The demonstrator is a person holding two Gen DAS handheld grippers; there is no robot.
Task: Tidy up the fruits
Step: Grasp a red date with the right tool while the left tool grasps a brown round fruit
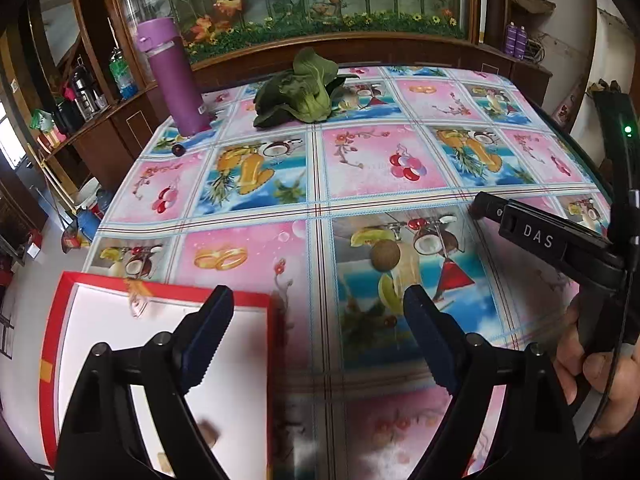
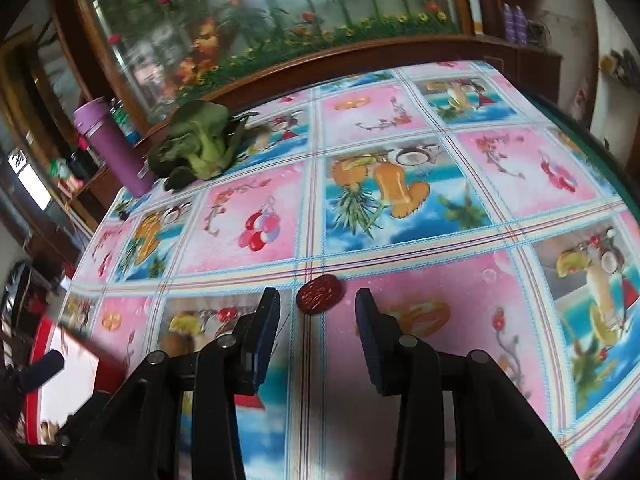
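Fruit-print tablecloth (image 1: 360,208) — wood-framed mirror (image 1: 280,0) behind the table.

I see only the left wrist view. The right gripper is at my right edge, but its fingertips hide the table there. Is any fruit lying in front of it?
Observer: Yes. A wrinkled dark red fruit, perhaps a jujube, lies on the tablecloth at the tips of the right gripper.
Operator: Is it gripped already?
Observer: No. The jaws stand open, and neither side touches the fruit.
Operator: Is it centred in the gap?
Observer: Roughly centred, level with the fingertips.
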